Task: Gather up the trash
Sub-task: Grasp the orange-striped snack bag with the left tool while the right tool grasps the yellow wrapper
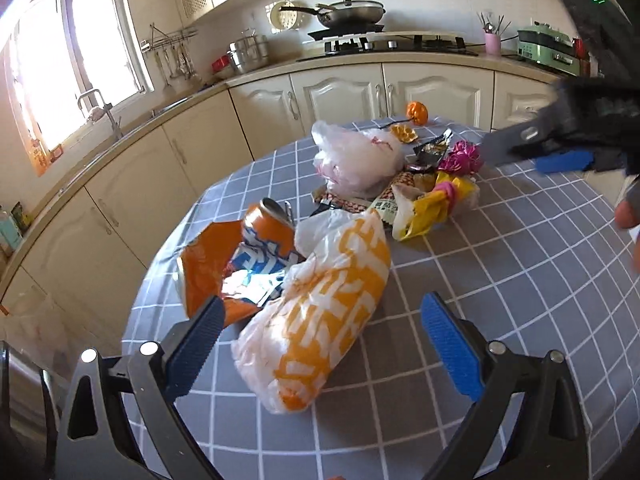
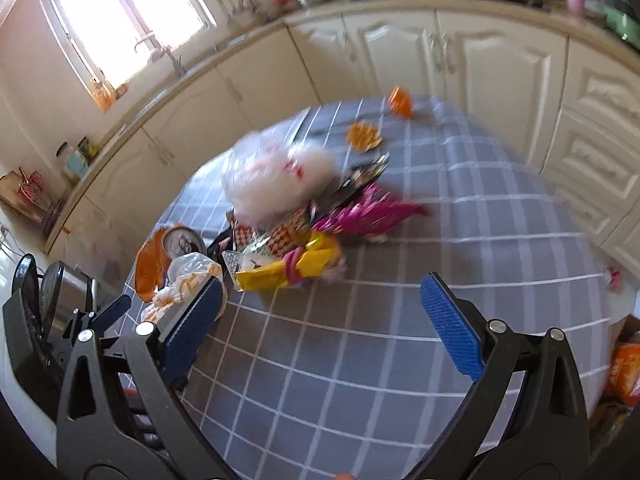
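Trash lies on a grey checked tablecloth point(image 1: 500, 280). An orange-and-white plastic bag point(image 1: 320, 320) lies between the open fingers of my left gripper point(image 1: 320, 340), which hovers over it. Left of it lie an orange can point(image 1: 268, 232) and an orange wrapper point(image 1: 204, 272). Farther back are a clear plastic bag point(image 1: 356, 156), a yellow wrapper point(image 1: 432, 204), a pink foil bow point(image 1: 460, 156) and orange peel point(image 1: 404, 133). My right gripper point(image 2: 320, 320) is open and empty above the table, near the yellow wrapper point(image 2: 280, 272). It also shows in the left wrist view point(image 1: 560, 152).
Cream kitchen cabinets point(image 1: 336, 92) and a counter with a stove point(image 1: 392, 44), pan and sink point(image 1: 104, 116) curve around behind the table. A small orange fruit point(image 1: 417, 112) sits at the table's far edge. The right wrist view is motion-blurred.
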The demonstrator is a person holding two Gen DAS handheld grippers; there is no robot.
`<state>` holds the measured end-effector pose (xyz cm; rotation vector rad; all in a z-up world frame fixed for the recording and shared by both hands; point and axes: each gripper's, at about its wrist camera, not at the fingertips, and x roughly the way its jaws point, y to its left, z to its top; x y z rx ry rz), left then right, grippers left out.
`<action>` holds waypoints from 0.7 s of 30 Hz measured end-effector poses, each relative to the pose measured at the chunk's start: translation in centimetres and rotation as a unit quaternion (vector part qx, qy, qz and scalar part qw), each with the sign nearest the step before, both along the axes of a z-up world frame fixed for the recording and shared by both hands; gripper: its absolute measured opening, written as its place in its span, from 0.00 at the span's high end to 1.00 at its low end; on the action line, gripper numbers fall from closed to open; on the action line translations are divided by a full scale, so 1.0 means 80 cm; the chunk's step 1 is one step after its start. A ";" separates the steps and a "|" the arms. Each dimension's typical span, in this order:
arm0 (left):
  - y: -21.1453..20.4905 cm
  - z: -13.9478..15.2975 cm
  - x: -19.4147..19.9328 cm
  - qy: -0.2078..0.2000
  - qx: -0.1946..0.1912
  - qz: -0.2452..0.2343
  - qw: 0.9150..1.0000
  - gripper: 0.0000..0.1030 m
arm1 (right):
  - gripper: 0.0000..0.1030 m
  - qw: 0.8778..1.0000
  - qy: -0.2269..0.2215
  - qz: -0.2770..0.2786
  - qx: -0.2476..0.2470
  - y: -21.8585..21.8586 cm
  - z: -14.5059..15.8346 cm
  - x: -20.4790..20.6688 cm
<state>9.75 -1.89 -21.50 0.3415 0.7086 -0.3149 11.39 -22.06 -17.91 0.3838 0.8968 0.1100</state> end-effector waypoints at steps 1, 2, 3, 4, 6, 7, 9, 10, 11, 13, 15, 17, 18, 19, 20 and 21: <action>-0.002 -0.002 0.003 0.003 -0.001 -0.003 1.000 0.16 | 0.06 1.000 0.009 -0.002 0.012 0.003 -0.009 0.009; -0.004 -0.004 0.004 0.007 0.000 -0.006 1.000 0.28 | 0.06 1.000 0.014 -0.005 0.021 0.005 -0.016 0.018; -0.006 -0.006 0.007 0.012 0.004 -0.007 1.000 0.34 | 0.06 0.999 0.019 -0.006 0.028 0.009 -0.022 0.026; -0.008 -0.010 0.011 0.018 0.008 -0.002 1.000 0.44 | 0.09 0.999 0.023 -0.006 0.033 0.012 -0.027 0.032; -0.008 -0.011 0.016 0.023 0.002 0.002 1.000 0.46 | 0.33 0.999 0.038 0.003 0.038 0.022 -0.038 0.043; -0.006 -0.009 0.018 0.028 -0.007 0.005 1.000 0.49 | 0.38 0.998 0.042 0.007 0.036 0.026 -0.040 0.046; -0.003 -0.004 0.018 0.036 -0.025 0.007 0.999 0.54 | 0.55 0.999 0.038 0.013 0.025 0.031 -0.037 0.041; -0.001 -0.004 0.019 0.039 -0.033 0.007 0.999 0.55 | 0.58 0.999 0.033 0.017 0.029 0.030 -0.034 0.036; 0.000 -0.004 0.018 0.045 -0.042 0.009 0.998 0.59 | 0.58 0.999 0.030 0.019 0.031 0.028 -0.031 0.032; 0.003 -0.003 0.014 0.048 -0.051 0.012 0.997 0.62 | 0.59 0.999 0.022 0.024 0.026 0.021 -0.026 0.020; 0.007 -0.001 0.010 0.058 -0.074 0.014 0.995 0.62 | 0.59 0.999 0.020 0.028 0.032 0.014 -0.024 0.010; 0.008 0.003 0.004 0.063 -0.088 0.015 0.994 0.63 | 0.59 0.999 0.012 0.032 0.037 0.004 -0.019 -0.004; 0.008 0.006 0.000 0.063 -0.095 0.014 0.993 0.63 | 0.59 0.998 0.006 0.033 0.044 -0.002 -0.015 -0.013; 0.007 0.009 -0.002 0.063 -0.101 0.012 0.993 0.63 | 0.59 0.998 0.002 0.032 0.047 -0.006 -0.012 -0.019; 0.006 0.012 -0.005 0.063 -0.109 0.009 0.992 0.63 | 0.59 0.998 -0.001 0.030 0.049 -0.012 -0.010 -0.025; 0.004 0.017 -0.009 0.064 -0.119 0.004 0.991 0.63 | 0.59 0.998 -0.007 0.026 0.056 -0.021 -0.005 -0.032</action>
